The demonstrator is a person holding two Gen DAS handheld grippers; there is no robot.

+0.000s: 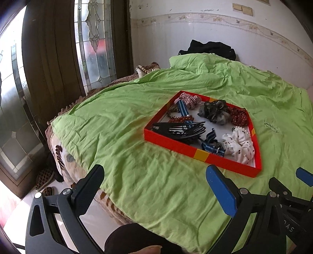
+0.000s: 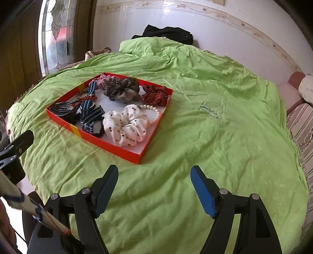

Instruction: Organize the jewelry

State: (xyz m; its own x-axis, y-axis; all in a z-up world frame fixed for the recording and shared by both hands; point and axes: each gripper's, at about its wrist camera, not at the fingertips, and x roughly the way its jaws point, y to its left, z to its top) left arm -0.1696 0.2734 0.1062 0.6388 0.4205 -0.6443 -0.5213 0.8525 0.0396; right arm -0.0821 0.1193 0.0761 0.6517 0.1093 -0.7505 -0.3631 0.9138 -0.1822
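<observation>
- Jewelry and hair pieces fill a shallow red box (image 2: 115, 149) that sits on the green bedcover (image 2: 195, 156), toward the window side of the bed.
- Inside the box, a white dotted scrunchie (image 2: 125, 127) lies in the near corner, with a pearl string (image 2: 151, 111) curving along its far side next to the box wall.
- A grey scrunchie (image 2: 122, 90) sits at the middle of the far side, and a red dotted scrunchie (image 2: 156, 95) fills the corner beside it.
- A blue striped bow (image 2: 91, 115) lies left of the white scrunchie, and a black claw clip (image 1: 182, 130) rests against the box's left corner.
- Reddish-brown beads (image 1: 180, 118) and a checked pink scrunchie (image 1: 190, 100) lie toward the far left part of the box.
- One pale bead bracelet (image 2: 211, 111) lies alone on the bedcover, outside the box and well apart from it on the right.
- Both grippers hang over bare cover on the near side of the box; the left gripper (image 1: 156, 187) has its jaws spread wide and holds nothing.
- The right gripper (image 2: 154, 187) is likewise wide open and empty, with the box ahead to its left and the loose bracelet ahead to its right.
- Black clothing (image 2: 168, 33) is piled at the head of the bed against the tiled wall (image 2: 195, 17).
- A leaded glass window (image 1: 93, 39) stands left of the bed, and slippers (image 1: 44, 178) lie on the floor below.
</observation>
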